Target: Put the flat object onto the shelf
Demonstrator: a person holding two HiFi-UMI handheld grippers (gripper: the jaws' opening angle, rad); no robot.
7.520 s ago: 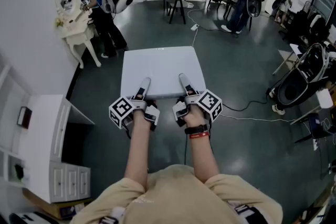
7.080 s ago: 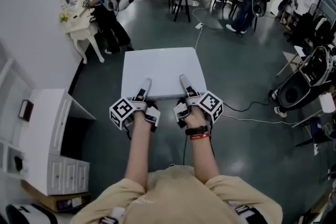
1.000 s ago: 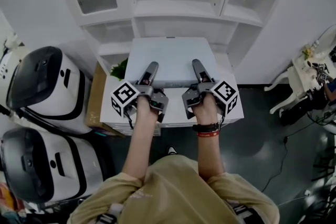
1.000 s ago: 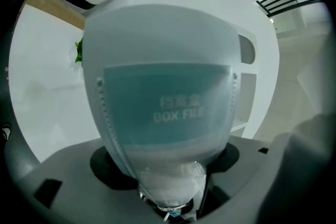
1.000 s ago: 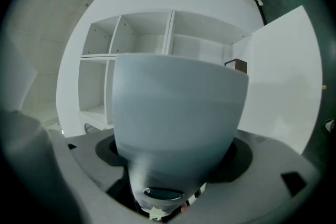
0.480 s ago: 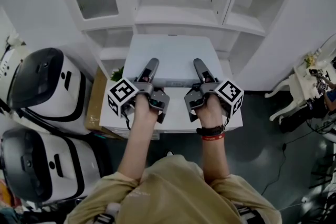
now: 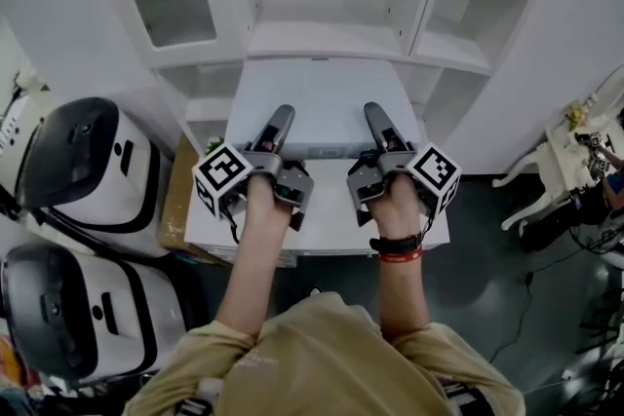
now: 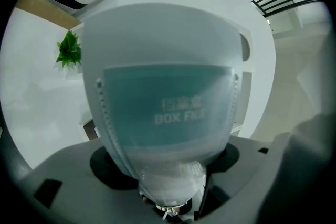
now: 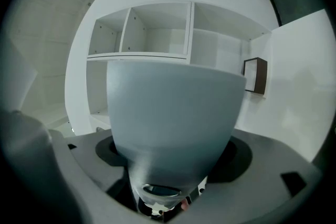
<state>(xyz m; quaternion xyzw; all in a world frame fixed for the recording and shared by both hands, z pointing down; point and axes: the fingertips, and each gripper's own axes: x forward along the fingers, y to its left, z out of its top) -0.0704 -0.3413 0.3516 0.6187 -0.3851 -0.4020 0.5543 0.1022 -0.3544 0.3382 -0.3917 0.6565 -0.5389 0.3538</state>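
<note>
File (image 7: 317, 102) is the thing to handle here: a flat, pale box file, held level in the air in front of the white shelf (image 7: 322, 39). Its far edge is close to the front of the middle board but not yet over it. Below it lies a white cabinet top (image 7: 322, 219).

The left gripper (image 7: 283, 115) and right gripper (image 7: 374, 111) each have their jaws clamped on the near edge of the file, one jaw over the lid and one under the base. They sit side by side, well in from the corners. Each gripper view shows the file filling the gap between the jaws; the left one also shows the words "BOX FILE" on a tinted panel.

It looks like smooth moulded plastic, so probably light and fairly stiff, but slick under the pads. Whether anything is inside cannot be told. Because it is gripped at one edge only, its length likely levers against the jaws, and the far end may sag or swing if one side slackens. The near edge, taken at two spread points as now, seems the right hold: it leaves the far end free to slide onto the board.
</note>
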